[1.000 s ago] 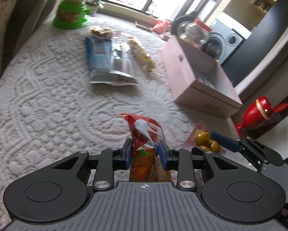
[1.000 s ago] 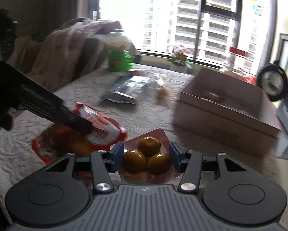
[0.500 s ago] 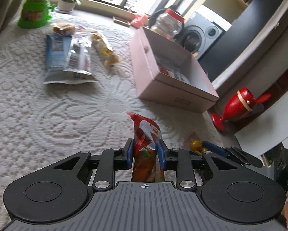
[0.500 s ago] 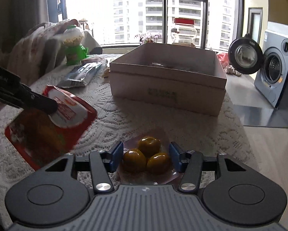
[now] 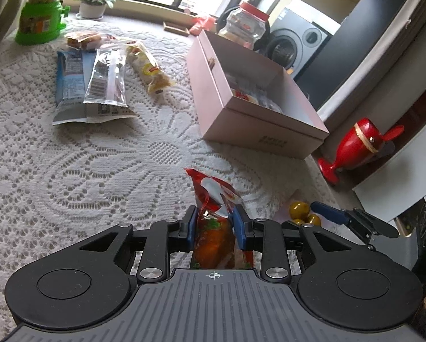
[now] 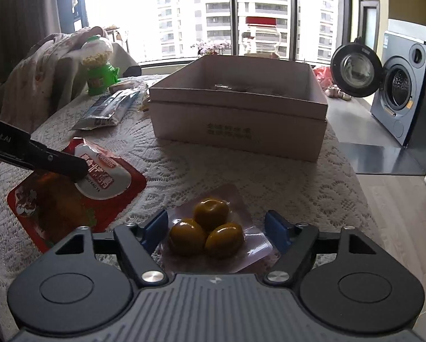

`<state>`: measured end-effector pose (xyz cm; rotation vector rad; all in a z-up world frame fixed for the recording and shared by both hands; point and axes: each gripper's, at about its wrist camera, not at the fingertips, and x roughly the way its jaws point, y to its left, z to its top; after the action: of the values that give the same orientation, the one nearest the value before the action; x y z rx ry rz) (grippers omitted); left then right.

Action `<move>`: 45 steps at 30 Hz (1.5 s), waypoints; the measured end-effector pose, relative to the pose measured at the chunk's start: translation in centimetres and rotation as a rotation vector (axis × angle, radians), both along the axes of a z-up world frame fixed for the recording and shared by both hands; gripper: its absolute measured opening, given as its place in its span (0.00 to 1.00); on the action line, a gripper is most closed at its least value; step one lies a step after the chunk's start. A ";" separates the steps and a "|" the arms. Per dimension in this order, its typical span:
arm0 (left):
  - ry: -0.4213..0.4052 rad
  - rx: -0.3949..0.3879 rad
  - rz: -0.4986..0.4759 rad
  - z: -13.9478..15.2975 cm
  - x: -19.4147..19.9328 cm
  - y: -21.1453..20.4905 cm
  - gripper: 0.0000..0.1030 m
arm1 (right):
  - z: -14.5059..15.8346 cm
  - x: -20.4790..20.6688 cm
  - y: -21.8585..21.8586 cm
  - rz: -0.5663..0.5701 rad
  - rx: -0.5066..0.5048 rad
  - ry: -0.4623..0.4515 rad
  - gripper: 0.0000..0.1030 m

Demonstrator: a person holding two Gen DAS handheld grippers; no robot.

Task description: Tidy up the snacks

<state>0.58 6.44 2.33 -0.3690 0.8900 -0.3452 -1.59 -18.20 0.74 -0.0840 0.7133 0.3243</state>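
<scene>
My left gripper point(image 5: 215, 225) is shut on a red snack pouch point(image 5: 213, 199) and holds it above the lace tablecloth; the pouch also shows in the right wrist view point(image 6: 79, 193). My right gripper point(image 6: 217, 232) is open, its fingers on either side of a clear pack of three brown eggs point(image 6: 207, 228) that lies on the cloth; the pack shows in the left wrist view too point(image 5: 301, 212). The open pink box point(image 5: 258, 105) stands ahead with several snacks inside; it faces me in the right wrist view point(image 6: 238, 131).
Loose snack bags point(image 5: 93, 85) and a yellow pastry pack point(image 5: 153, 71) lie left of the box. A green candy dispenser point(image 5: 40, 14) stands at the far left, a red-lidded jar point(image 5: 245, 25) behind the box. A red wooden whale point(image 5: 355, 145) and a washing machine point(image 6: 401, 97) are off the table's right edge.
Both grippers moved closer to the box and steadied. The left still holds the red pouch; the right stays open around the egg pack.
</scene>
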 end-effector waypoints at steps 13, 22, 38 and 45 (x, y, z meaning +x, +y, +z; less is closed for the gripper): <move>-0.035 -0.015 -0.039 -1.5 -0.6 0.8 0.39 | -0.3 0.6 1.3 0.082 -0.051 0.058 0.99; -0.019 -0.056 -0.047 -1.7 -1.1 1.1 0.38 | 0.4 -1.9 0.0 0.085 -0.140 -0.006 0.92; -0.083 0.045 -0.038 -0.3 -4.0 0.6 0.34 | 0.9 0.1 -0.6 -0.078 0.031 0.012 0.58; -0.106 0.051 -0.051 0.4 -4.9 0.0 0.31 | 1.1 -0.6 0.0 -0.057 -0.022 0.008 0.48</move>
<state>-4.32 6.47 2.75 -0.2783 0.8045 -0.3851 -2.21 -18.16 1.82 -0.0834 0.7256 0.2621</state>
